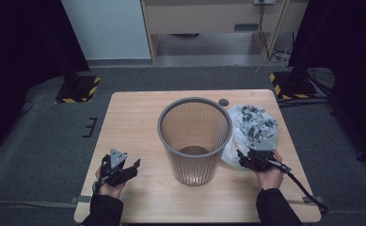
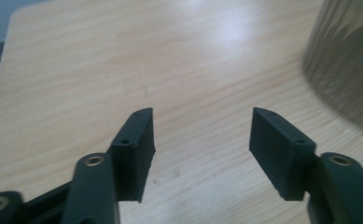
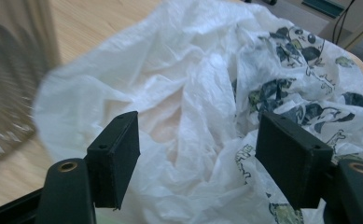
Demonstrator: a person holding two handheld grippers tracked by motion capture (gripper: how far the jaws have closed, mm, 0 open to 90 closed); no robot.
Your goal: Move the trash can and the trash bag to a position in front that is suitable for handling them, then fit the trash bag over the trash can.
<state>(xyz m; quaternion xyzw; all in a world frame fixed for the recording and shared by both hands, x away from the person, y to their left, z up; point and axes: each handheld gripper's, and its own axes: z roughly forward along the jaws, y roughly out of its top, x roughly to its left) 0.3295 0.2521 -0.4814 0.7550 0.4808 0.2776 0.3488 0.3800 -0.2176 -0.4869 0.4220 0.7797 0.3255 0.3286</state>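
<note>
A: Starting nearest the person, how is progress to be judged?

B: Little is judged to be done. The left gripper [image 1: 134, 167] is held low over the table [image 1: 133, 113], near-left of the bin [image 1: 195, 139], its jaws apart with nothing between them. The right gripper [image 1: 242, 157] is held near-right of the bin, at the near edge of the plastic bag [image 1: 246, 129]. Its jaws are also apart; crumpled film is seen between them in the right gripper view, but no pad is seen pressing on it.

A: And the bag itself?

B: It is lying crumpled on the table, touching or just beside the bin's right wall; which cannot be told. No liner is seen inside the bin. Gripping, opening and fitting the bag are judged to remain.

A: What else is to be noted?

B: A small dark disc [image 1: 224, 101] is seen beyond the bin, well clear. The bin's tall wall stands between the grippers. Loose film may slip.
</note>
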